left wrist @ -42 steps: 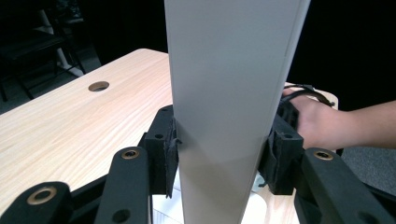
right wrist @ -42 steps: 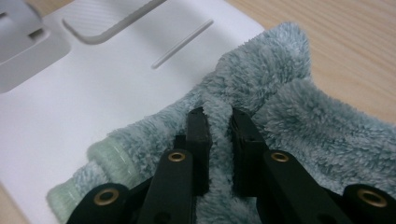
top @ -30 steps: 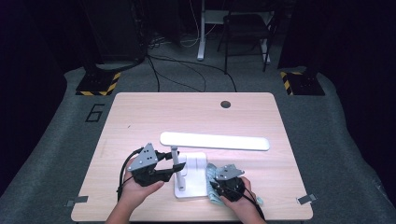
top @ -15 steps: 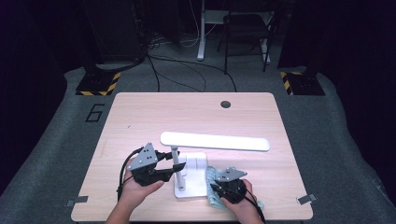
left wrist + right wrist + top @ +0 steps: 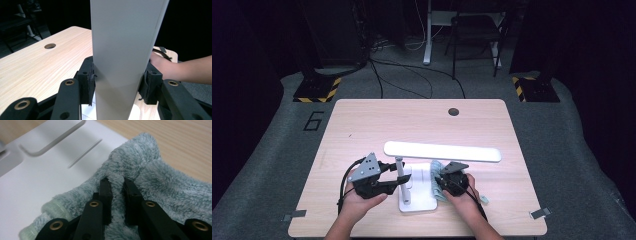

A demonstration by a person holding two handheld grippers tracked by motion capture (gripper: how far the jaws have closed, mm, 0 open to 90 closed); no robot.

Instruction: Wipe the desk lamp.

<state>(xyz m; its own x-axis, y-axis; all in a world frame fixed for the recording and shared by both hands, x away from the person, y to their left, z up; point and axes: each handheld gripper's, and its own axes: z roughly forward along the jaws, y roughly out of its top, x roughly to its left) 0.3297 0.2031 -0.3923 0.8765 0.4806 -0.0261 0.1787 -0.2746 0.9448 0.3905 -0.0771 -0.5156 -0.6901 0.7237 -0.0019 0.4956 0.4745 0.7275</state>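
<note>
Left tongs (image 5: 401, 178) clamp white desk lamp's upright post (image 5: 122, 55); right tongs (image 5: 117, 185) pinch fluffy teal cloth (image 5: 155, 182) on lamp's flat white base (image 5: 419, 200), near worktop's front edge.

Right gripper (image 5: 117, 185): black jaws pinched fold of fluffy pale teal terry cloth (image 5: 160, 182). Cloth lay bunched over edge of flat white plastic lamp base (image 5: 37, 177), rest on light wooden table (image 5: 180, 140). Curved groove in base at upper left.
</note>
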